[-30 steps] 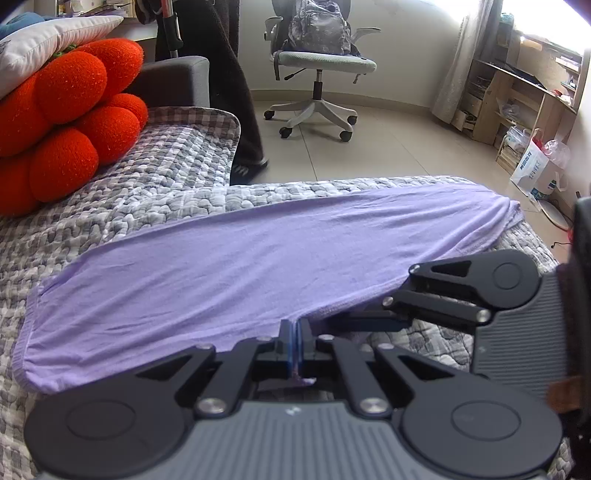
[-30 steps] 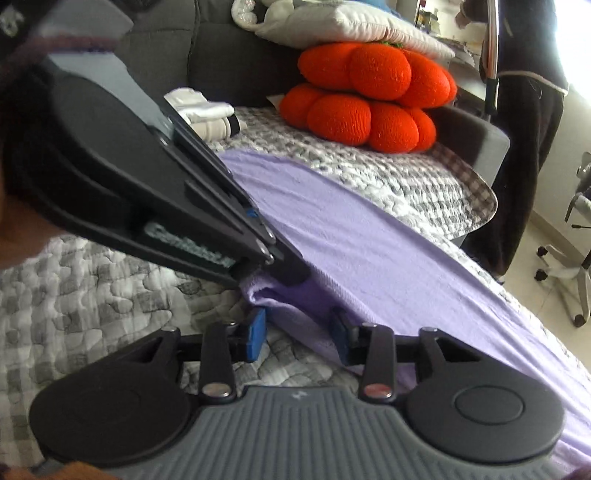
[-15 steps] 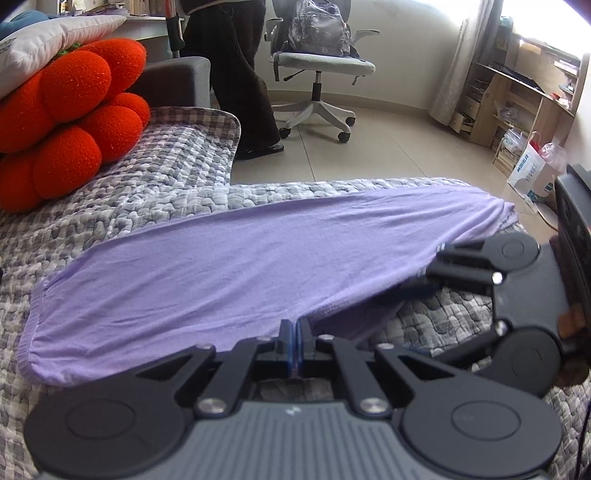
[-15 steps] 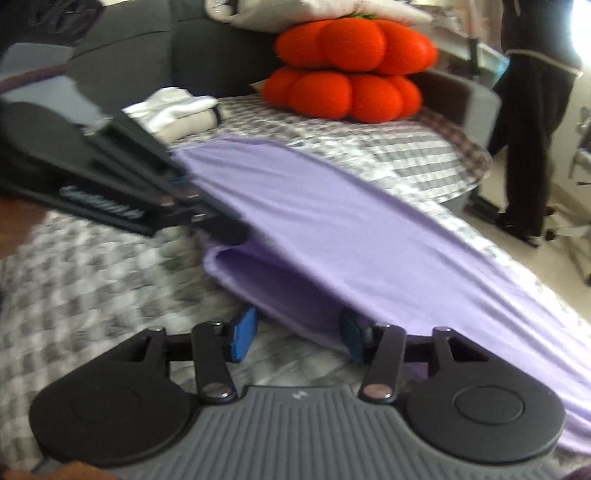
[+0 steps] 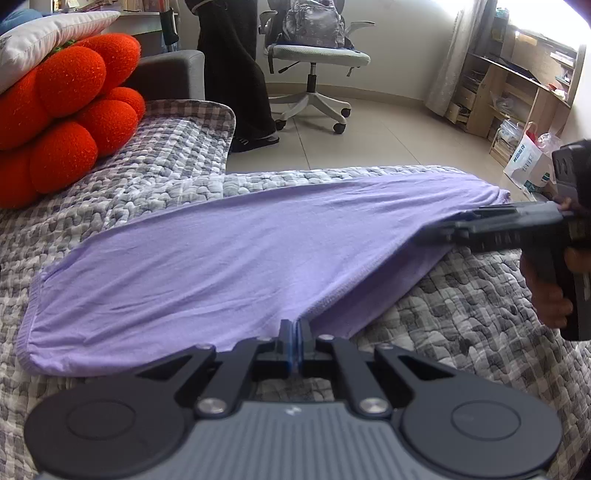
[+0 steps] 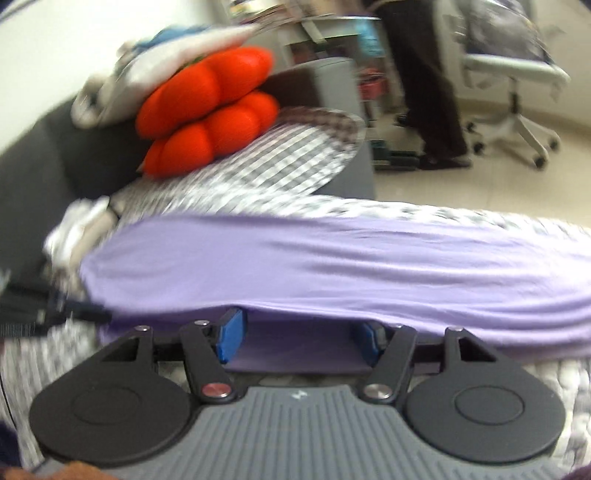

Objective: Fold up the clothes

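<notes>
A lilac garment [image 5: 229,258] lies folded lengthwise on the grey checked quilt [image 5: 480,314]. My left gripper [image 5: 295,332] is shut on its near hem, lifting that edge a little. In the left wrist view my right gripper [image 5: 436,236] reaches in from the right, a hand behind it, with its tips at the garment's far end under the raised top layer. The blurred right wrist view shows the right gripper [image 6: 300,339] with its jaws opening. The lower layer of the lilac garment [image 6: 332,266] lies between the blue pads [image 6: 231,338], which do not press on it. The left gripper [image 6: 98,316] pokes in at the left.
Orange plush cushions [image 5: 66,110] and a white pillow [image 5: 48,33] are stacked at the left. White folded cloth [image 6: 85,221] lies beyond the garment's end. A person in dark trousers [image 5: 236,74] stands by an office chair [image 5: 314,62]. Shelves [image 5: 517,81] and a white bag [image 5: 524,162] stand right.
My right gripper slid away from the left one along the garment's edge to its far end, rolled level and widened its jaws. The person in the background walked right. The left gripper held still.
</notes>
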`<state>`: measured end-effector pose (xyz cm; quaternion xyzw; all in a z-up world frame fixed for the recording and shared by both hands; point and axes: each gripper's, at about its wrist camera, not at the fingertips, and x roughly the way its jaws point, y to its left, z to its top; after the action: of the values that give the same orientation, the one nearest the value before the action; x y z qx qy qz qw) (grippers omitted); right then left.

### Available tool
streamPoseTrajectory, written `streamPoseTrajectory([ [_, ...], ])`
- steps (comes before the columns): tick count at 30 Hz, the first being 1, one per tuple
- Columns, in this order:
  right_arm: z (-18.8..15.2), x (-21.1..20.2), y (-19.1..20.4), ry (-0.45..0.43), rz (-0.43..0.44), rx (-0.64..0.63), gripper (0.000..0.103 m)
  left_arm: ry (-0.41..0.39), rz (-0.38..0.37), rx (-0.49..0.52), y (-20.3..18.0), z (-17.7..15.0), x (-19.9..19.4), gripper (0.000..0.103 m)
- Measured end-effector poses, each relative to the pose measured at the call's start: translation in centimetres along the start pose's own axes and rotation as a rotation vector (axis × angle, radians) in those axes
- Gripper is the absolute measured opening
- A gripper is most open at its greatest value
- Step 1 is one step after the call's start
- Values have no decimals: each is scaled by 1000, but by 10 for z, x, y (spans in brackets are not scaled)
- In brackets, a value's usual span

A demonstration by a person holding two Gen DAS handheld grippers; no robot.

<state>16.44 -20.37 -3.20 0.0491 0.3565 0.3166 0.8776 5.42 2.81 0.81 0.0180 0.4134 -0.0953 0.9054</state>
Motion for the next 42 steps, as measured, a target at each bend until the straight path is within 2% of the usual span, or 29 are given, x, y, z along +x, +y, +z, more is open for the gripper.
streamPoseTrajectory([
  [2, -1, -2, 0, 2, -38, -20, 65, 0, 0, 3, 0, 0, 0, 2],
  [6, -4, -10, 7, 45, -131, -144, 64, 8, 5, 23, -4, -3, 1, 2],
  [10, -11, -25, -12, 78, -189, -200, 63, 22, 0, 52, -9, -7, 0, 2],
  [13, -10, -39, -40, 66, -251, -104, 64, 62, -1, 72, -11, -10, 0, 2],
  [18, -7, -58, -92, -48, -371, 186, 64, 101, -40, 75, -11, -15, -3, 2],
  [22, -2, -72, -113, -147, -496, 327, 65, 83, -84, 55, -11, -14, -13, 3],
  [25, 0, -87, -134, -221, -501, 460, 65, 49, -90, 0, -4, -10, -16, 3],
  [28, 0, -94, -150, -253, -527, 518, 64, 69, -51, -46, -1, -8, -4, 3],
  [31, 1, -100, -167, -283, -543, 581, 43, 82, -30, -90, 0, -6, 6, 3],
  [32, -3, -105, -175, -293, -534, 612, 38, 77, -24, -99, -1, -4, 7, 3],
  [34, -9, -112, -188, -306, -518, 664, 35, 67, -12, -117, -1, -1, 10, 3],
  [37, -13, -113, -200, -307, -508, 698, 36, 65, -3, -153, 1, 4, 17, 3],
  [42, -10, -111, -208, -333, -459, 718, 43, 94, 10, -165, 0, 7, 31, 3],
])
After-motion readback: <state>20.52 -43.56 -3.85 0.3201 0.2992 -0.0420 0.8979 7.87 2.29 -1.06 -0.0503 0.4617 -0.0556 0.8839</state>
